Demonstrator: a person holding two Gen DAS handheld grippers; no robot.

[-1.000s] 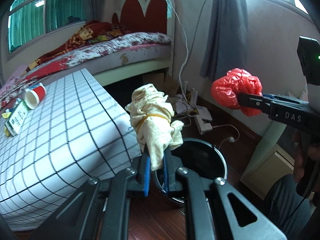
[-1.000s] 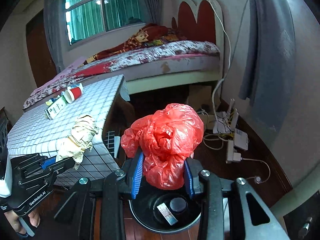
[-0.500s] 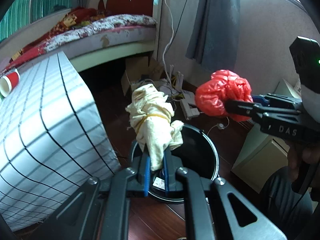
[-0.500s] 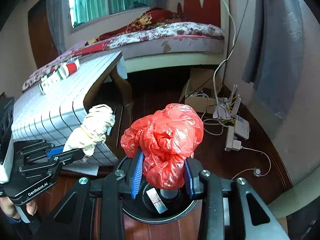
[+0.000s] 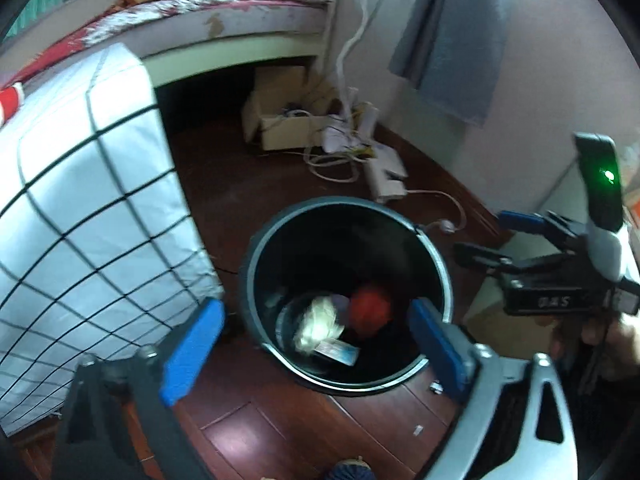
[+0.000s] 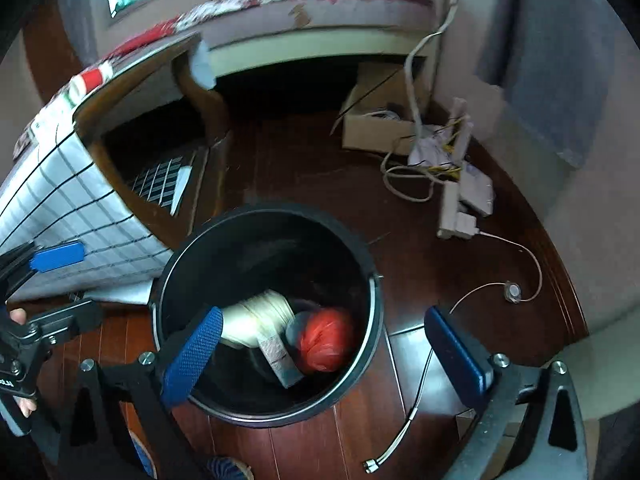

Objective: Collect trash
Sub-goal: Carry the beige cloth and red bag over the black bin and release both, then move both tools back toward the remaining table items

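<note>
A black round trash bin (image 5: 256, 248) (image 6: 372, 308) stands on the dark wood floor. Inside lie a cream crumpled wad (image 5: 318, 322) (image 6: 256, 316), a red plastic bag (image 5: 370, 306) (image 6: 324, 340) and a small flat packet (image 5: 338, 352) (image 6: 280, 360). My left gripper (image 5: 312, 344) is open and empty above the bin; it also shows at the left of the right wrist view (image 6: 60, 280). My right gripper (image 6: 324, 348) is open and empty above the bin; it also shows at the right of the left wrist view (image 5: 500, 236).
A table with a white checked cloth (image 5: 80, 208) (image 6: 52, 208) stands left of the bin, a red cup (image 5: 10, 98) on it. A cardboard box (image 5: 280, 128) (image 6: 376, 120), cables and power strips (image 5: 380, 172) (image 6: 460, 200) lie by the wall. A bed (image 5: 224, 12) is behind.
Both grippers have opened over the bin. The cream wad and the red bag have dropped out of them into the bin. Both cameras tilted downward.
</note>
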